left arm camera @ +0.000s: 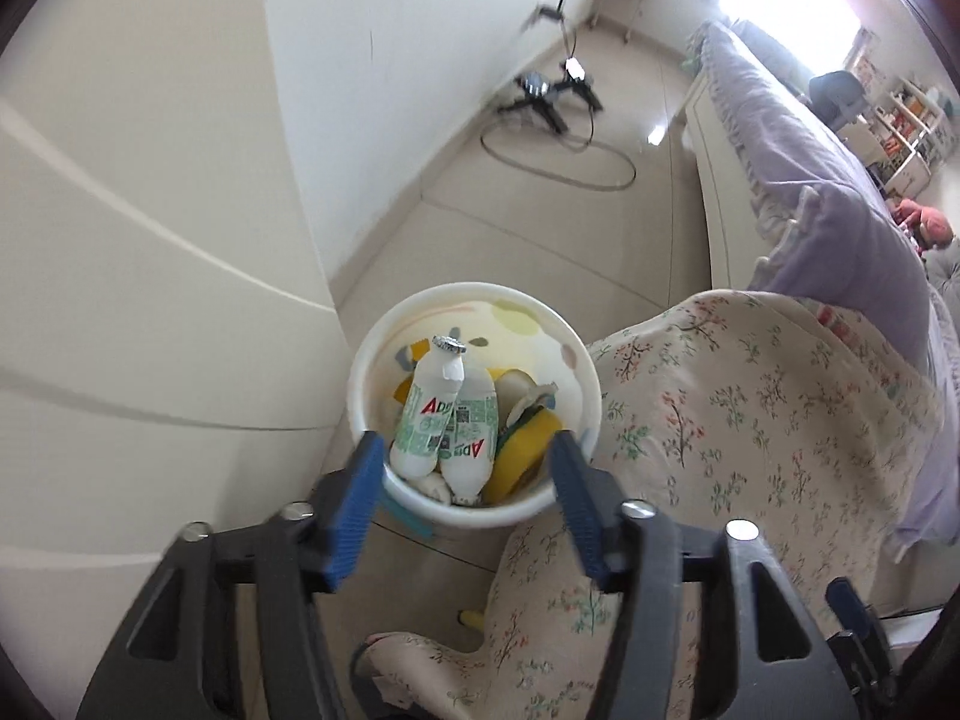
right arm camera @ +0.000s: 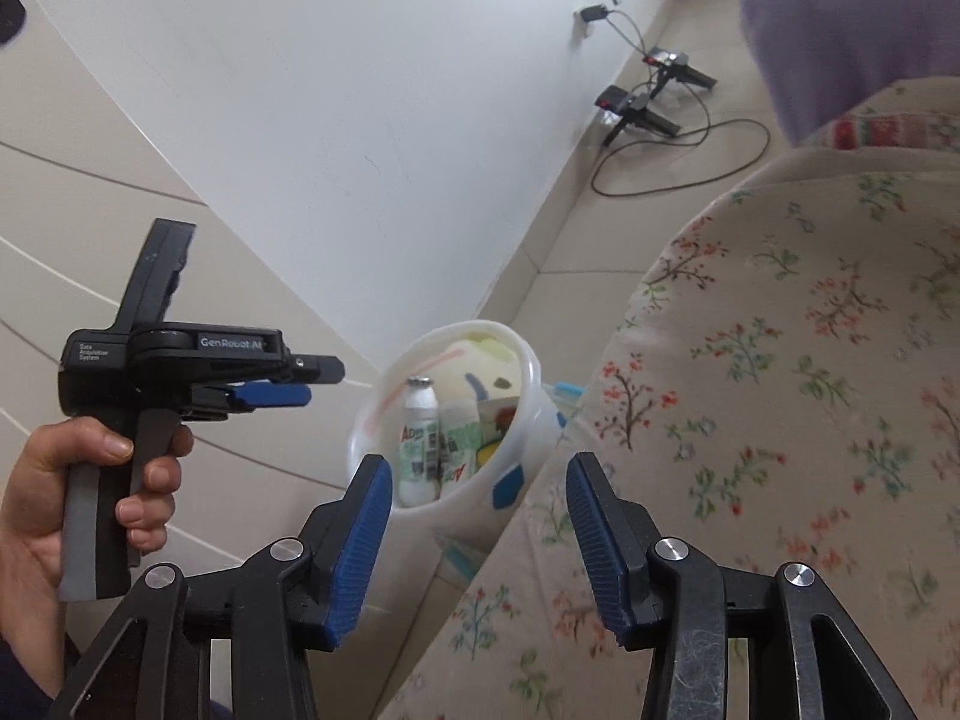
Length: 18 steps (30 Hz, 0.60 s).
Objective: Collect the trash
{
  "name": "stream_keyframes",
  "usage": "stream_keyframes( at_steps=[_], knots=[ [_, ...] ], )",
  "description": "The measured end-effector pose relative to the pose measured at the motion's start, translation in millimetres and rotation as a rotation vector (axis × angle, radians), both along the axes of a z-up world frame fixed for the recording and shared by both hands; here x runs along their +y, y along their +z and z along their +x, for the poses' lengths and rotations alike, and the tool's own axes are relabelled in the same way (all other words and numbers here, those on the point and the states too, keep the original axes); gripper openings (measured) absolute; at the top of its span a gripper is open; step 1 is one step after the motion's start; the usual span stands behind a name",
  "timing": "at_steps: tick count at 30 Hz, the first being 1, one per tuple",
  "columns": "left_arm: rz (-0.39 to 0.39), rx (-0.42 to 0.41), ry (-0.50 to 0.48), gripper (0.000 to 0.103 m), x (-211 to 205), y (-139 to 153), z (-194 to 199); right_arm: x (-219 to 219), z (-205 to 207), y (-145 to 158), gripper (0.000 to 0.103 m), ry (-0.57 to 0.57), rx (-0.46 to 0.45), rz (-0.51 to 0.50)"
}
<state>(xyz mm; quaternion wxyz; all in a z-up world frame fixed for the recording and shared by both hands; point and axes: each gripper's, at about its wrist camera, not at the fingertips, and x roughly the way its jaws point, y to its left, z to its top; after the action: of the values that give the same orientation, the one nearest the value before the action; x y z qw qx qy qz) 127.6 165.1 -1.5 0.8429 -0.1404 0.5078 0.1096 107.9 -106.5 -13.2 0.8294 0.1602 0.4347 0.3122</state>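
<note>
A white trash bin (left arm camera: 372, 360) stands on the tiled floor beside the bed. It holds two white bottles with green labels (left arm camera: 426, 414) and a yellow sponge (left arm camera: 522, 456). My left gripper (left arm camera: 468, 480) hovers above the bin, open and empty. In the right wrist view the bin (right arm camera: 522, 468) sits ahead with the bottles (right arm camera: 420, 438) inside. My right gripper (right arm camera: 480, 516) is open and empty above it. The left gripper (right arm camera: 282, 390) shows at the left, held in a hand, its blue fingers apart.
A floral bedcover (left arm camera: 720, 420) hangs over the bed edge right of the bin. A white cabinet (left arm camera: 150, 240) stands to the left. Black devices with cables (left arm camera: 552, 96) lie on the floor by the far wall.
</note>
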Motion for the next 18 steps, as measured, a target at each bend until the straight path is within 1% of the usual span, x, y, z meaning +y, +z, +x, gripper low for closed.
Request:
stream_keyframes(
  at_steps=[2, 3, 6, 7, 9, 13, 15, 16, 18],
  knots=[
    [0.059, -0.044, 0.034, 0.075, -18.0, 10.7, -32.4, -11.3, -19.3, 7.9, 0.062, -0.017, -0.013, 0.009],
    [0.070, -0.072, 0.040, 0.076, -32.3, 16.0, -53.5, -15.7, -27.6, 11.2, 0.065, -0.024, -0.019, 0.007],
    [0.053, -0.124, -0.003, 0.076, -68.9, 26.4, -99.9, -31.0, -60.5, 23.7, 0.067, -0.025, -0.047, -0.016],
    [0.064, -0.135, -0.011, 0.076, -79.9, 28.8, -111.7, -36.3, -70.7, 27.0, 0.069, -0.027, -0.061, -0.027],
    [0.098, -0.158, -0.059, 0.077, -106.1, 34.6, -134.5, -54.3, -100.2, 37.8, 0.073, -0.059, -0.106, -0.068],
    [0.188, -0.193, -0.150, 0.082, -155.8, 49.2, -175.7, -95.1, -149.9, 49.2, 0.078, -0.171, -0.143, -0.107],
    [0.226, -0.215, -0.173, 0.086, -175.2, 55.1, -195.6, -115.5, -174.1, 53.2, 0.081, -0.244, -0.151, -0.126],
    [0.238, -0.222, -0.184, 0.087, -181.4, 57.6, -204.0, -124.4, -185.5, 55.7, 0.082, -0.274, -0.158, -0.137],
    [0.268, -0.238, -0.194, 0.087, -193.4, 63.6, -216.3, -138.8, -207.6, 60.9, 0.087, -0.330, -0.179, -0.162]
  ],
)
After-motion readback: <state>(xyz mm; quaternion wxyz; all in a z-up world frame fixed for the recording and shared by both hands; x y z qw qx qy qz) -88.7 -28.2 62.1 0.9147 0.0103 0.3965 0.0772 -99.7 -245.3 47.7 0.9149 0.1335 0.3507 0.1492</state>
